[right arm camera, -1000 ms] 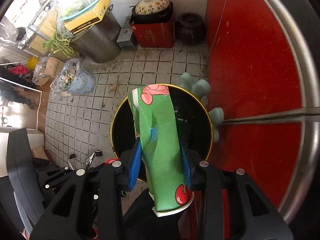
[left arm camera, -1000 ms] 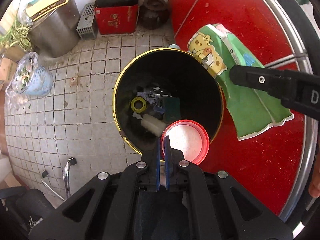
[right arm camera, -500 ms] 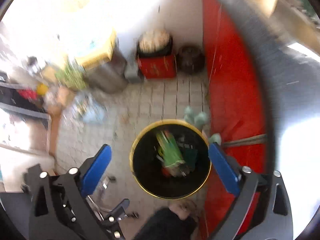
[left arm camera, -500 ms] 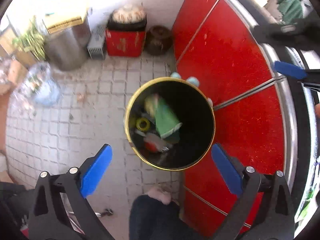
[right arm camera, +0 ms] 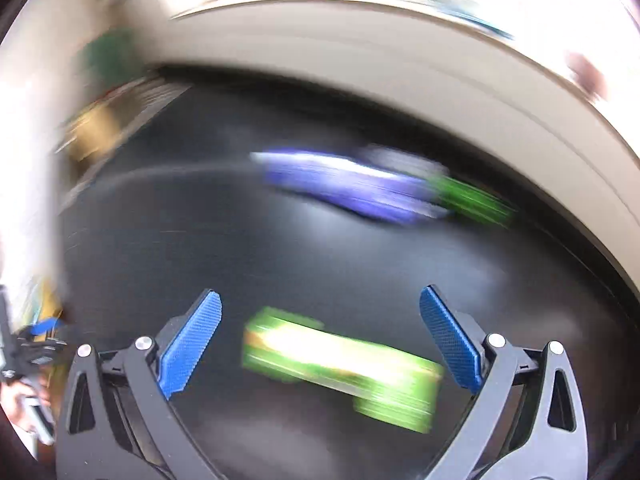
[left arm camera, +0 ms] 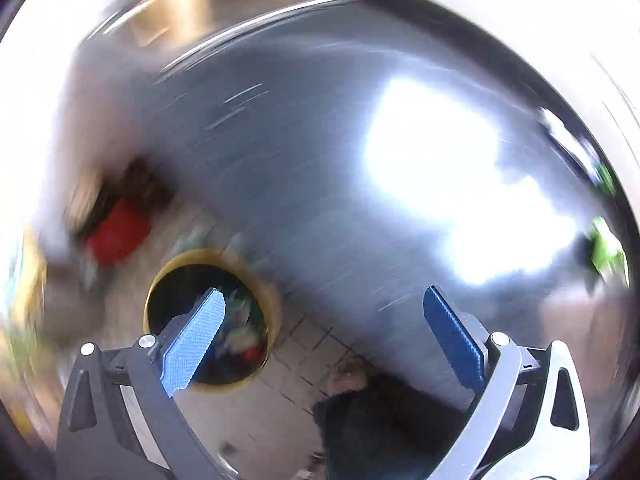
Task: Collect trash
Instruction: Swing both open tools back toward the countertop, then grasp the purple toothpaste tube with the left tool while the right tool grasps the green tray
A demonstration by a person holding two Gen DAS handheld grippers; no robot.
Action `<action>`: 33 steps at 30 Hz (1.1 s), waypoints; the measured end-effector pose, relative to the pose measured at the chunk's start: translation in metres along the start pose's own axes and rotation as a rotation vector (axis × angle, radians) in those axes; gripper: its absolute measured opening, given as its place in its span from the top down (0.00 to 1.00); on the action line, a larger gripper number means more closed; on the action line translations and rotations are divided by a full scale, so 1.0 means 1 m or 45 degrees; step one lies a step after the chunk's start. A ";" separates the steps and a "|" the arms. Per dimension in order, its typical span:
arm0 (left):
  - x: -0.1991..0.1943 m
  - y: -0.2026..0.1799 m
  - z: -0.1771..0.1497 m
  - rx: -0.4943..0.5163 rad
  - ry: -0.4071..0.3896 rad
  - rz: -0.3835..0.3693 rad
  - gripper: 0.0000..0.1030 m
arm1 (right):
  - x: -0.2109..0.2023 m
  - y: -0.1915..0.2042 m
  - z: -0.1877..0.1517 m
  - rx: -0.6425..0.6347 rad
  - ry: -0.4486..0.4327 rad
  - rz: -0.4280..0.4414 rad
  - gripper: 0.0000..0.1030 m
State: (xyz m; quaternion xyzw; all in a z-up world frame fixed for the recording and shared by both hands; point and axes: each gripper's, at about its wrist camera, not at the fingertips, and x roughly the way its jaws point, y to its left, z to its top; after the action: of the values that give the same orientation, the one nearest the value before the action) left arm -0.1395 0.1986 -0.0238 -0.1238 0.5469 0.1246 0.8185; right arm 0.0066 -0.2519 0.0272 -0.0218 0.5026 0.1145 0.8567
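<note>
Showing partial progress: several discards are seen inside the yellow-rimmed bin (left arm camera: 158, 300); a green packet (right arm camera: 340, 364) and a blue wrapper (right arm camera: 352, 190) remain on the dark tabletop (right arm camera: 240, 260). Left gripper (left arm camera: 324, 332) and right gripper (right arm camera: 320, 330) are spread wide, empty.

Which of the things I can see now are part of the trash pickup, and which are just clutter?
For the job:
- yellow-rimmed bin, trash inside
- green packet on the dark tabletop
- blurred blue item

Just lying about:
- red box on the floor
- steel table rim
</note>
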 end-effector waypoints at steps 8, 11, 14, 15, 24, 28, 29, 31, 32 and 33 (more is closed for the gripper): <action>0.018 -0.162 0.081 0.497 -0.053 -0.150 0.06 | -0.042 -0.182 -0.094 0.607 -0.026 -0.250 0.07; 0.030 -0.199 0.101 0.597 -0.030 -0.180 0.06 | -0.034 -0.193 -0.106 0.696 -0.014 -0.232 0.07; 0.046 -0.235 0.121 0.633 0.001 -0.176 0.06 | -0.018 -0.191 -0.101 0.709 0.003 -0.178 0.07; 0.047 -0.243 0.122 0.631 0.010 -0.176 0.06 | -0.012 -0.187 -0.094 0.698 0.008 -0.163 0.07; 0.075 -0.275 0.161 0.580 0.052 -0.139 0.06 | 0.048 -0.139 0.005 0.396 0.068 -0.107 0.07; 0.089 -0.296 0.182 0.605 0.060 -0.140 0.06 | 0.078 -0.126 0.057 0.303 0.076 -0.048 0.07; 0.093 -0.302 0.186 0.625 0.065 -0.133 0.06 | 0.089 -0.120 0.067 0.262 0.095 -0.040 0.07; 0.101 -0.313 0.192 0.677 0.055 -0.085 0.06 | 0.108 -0.109 0.087 0.166 0.144 -0.034 0.07; 0.105 -0.318 0.196 0.704 0.043 -0.056 0.06 | 0.119 -0.103 0.096 0.103 0.169 -0.038 0.07; 0.110 -0.323 0.199 0.728 0.042 -0.039 0.06 | 0.128 -0.098 0.103 0.052 0.184 -0.041 0.07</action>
State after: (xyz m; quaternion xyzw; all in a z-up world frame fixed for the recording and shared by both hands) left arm 0.1825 -0.0293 -0.0303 0.1019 0.5712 -0.0491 0.8130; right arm 0.1761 -0.3090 -0.0398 -0.0205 0.5649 0.0885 0.8202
